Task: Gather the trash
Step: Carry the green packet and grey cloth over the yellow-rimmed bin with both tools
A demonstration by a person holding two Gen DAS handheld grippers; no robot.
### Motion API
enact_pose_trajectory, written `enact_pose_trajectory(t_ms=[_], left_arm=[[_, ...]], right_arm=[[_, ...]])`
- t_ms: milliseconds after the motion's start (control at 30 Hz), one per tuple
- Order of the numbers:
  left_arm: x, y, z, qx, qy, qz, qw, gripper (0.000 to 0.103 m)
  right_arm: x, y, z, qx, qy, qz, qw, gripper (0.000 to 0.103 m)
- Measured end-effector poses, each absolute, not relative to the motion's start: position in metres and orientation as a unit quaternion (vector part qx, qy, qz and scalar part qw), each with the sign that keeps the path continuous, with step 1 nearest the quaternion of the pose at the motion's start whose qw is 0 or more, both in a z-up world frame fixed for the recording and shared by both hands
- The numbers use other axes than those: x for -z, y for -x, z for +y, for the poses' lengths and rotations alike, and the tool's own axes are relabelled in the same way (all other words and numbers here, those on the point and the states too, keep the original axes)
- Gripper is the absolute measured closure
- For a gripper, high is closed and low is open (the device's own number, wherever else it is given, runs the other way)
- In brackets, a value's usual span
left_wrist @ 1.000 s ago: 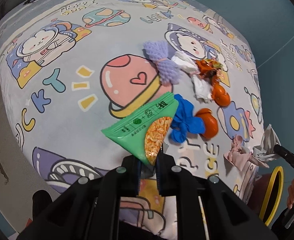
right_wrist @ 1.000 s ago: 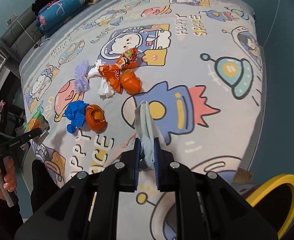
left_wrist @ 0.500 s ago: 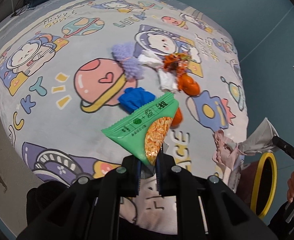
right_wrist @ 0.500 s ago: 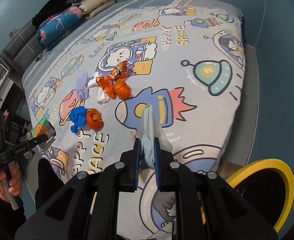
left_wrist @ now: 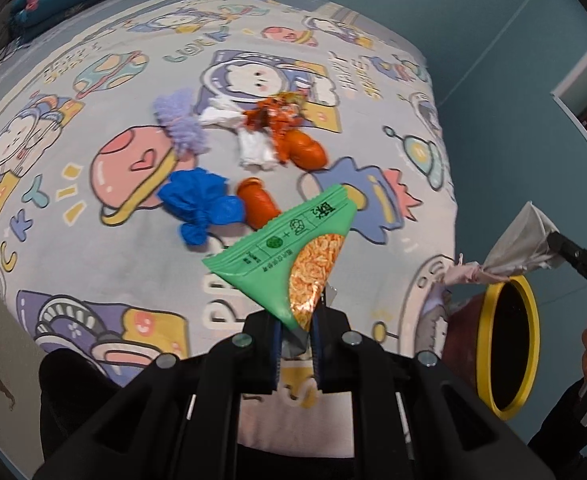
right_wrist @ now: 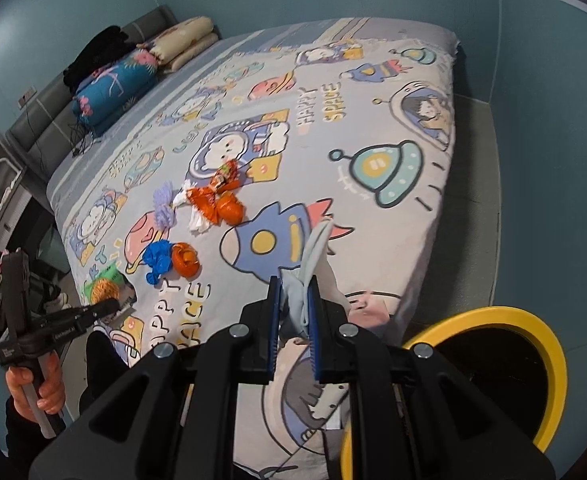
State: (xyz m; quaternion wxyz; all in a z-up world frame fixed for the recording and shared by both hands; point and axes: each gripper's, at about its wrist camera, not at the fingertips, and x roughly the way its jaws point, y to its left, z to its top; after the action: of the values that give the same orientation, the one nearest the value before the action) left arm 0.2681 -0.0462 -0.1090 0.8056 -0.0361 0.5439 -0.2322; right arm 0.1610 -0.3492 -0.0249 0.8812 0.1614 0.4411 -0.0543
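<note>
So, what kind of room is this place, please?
Most likely a bedroom. A large bed with a cartoon space sheet fills the view, pillows are stacked by the headboard, and a yellow-rimmed bin stands on the floor beside it.

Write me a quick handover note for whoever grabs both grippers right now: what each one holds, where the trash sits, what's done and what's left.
Left gripper: shut on the green snack packet, lifted off the bed.
Right gripper: shut on a pale crumpled wrapper, held near the yellow-rimmed bin beside the bed.
On the bed: blue crumpled piece, two orange pieces, an orange wrapper, white plastic, purple foam net.
Done: two items picked up.
Left: drop both into the bin, then collect the rest.
</note>
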Motion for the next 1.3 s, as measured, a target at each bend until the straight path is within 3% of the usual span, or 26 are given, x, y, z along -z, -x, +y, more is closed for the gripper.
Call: enact_pose_trajectory(t_ms=[800, 1300], left_arm=[[0.072, -0.186, -0.200, 0.397, -0.039, 0.515, 0.758, 0.092], [0.066, -0.148, -0.250, 0.434, -0.084, 0.510, 0.738, 0.092]], right_arm=[[-0.008, -0.052, -0.428, 0.146, -0.219, 0.384, 0.885, 0.091], [-0.013, -0.012, -0.454, 0.166, -0.246, 0.354, 0.887, 0.091]])
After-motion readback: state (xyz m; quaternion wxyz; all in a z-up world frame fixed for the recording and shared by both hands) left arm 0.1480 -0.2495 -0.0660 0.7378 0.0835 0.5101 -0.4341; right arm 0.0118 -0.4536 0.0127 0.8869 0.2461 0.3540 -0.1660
